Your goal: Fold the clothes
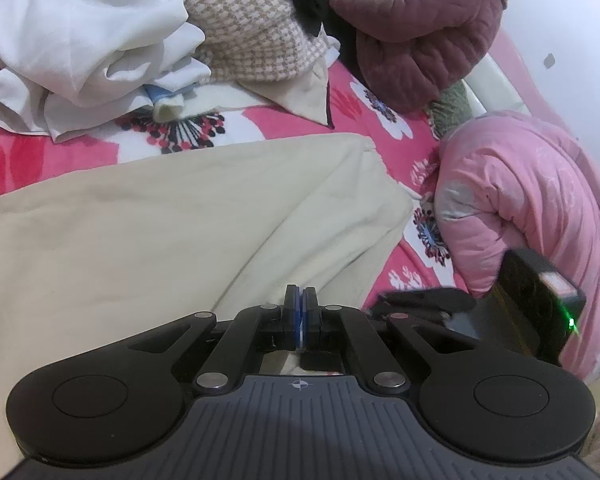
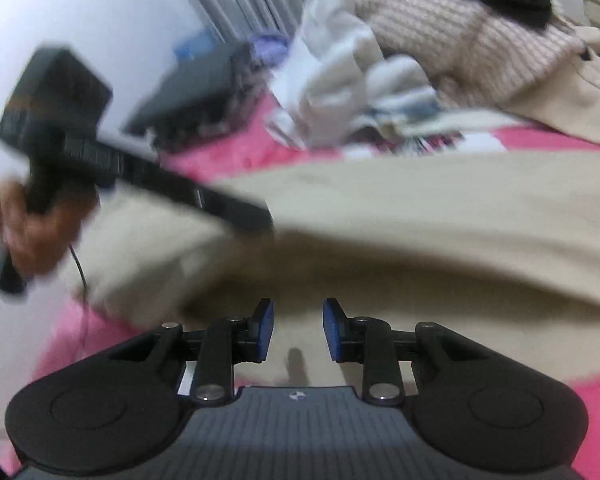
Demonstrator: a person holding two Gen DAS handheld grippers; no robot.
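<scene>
1. While the left gripper [image 1: 300,300] sat at the lower centre of the left wrist view with its blue pads pressed together and nothing visibly between them, the beige garment [image 1: 160,220] lay spread across the middle of the frame on the pink floral bedspread [image 1: 32,156], probably laid flat for folding.
2. Upper frame held one white bundle [image 1: 80,40], one checked knit [image 1: 252,28] and one maroon jacket [image 1: 420,28]; one pink quilt [image 1: 520,200] sat at right.
3. Right wrist view was blurred: the right gripper [image 2: 298,328] stood spread at lower centre, just above a beige fold, likely lining up a grasp.
4. One hand [image 2: 32,232] at left held the other gripper.
</scene>
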